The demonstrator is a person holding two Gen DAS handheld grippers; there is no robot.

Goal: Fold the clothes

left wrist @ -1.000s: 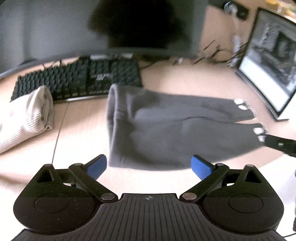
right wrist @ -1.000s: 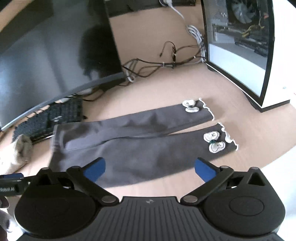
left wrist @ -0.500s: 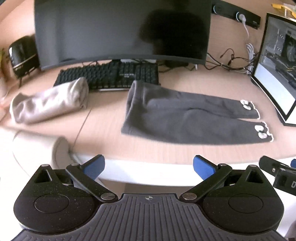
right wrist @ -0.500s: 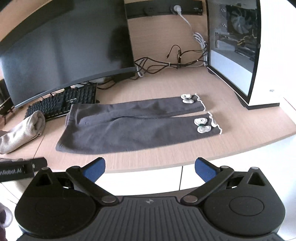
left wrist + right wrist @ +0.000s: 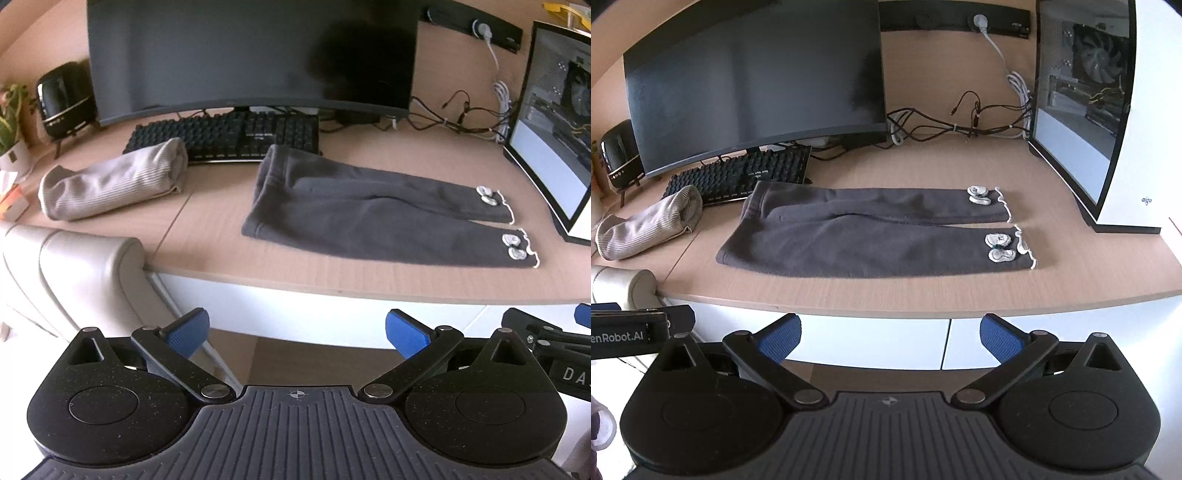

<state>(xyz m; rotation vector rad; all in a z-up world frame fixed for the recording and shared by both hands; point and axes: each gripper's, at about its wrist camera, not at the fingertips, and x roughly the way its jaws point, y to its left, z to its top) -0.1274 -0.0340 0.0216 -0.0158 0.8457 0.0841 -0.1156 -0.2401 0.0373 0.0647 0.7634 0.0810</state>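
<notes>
Dark grey trousers (image 5: 871, 236) lie flat on a pale wood-grain desk (image 5: 1071, 266), waistband at the left, legs running right, each cuff trimmed with a white frill and small white bows (image 5: 999, 247). Left of them sits a rolled beige ribbed garment (image 5: 110, 182); behind are a black keyboard (image 5: 229, 134) and a dark curved monitor (image 5: 251, 55), with loose cables (image 5: 960, 122) and a glass-sided PC case (image 5: 1086, 107) at the far right. A padded chair arm (image 5: 81, 266) butts the desk's near left edge. The left gripper (image 5: 297, 328) and right gripper (image 5: 890, 334) hang off the desk's near edge, blue textured pads spread wide, grasping nothing.
</notes>
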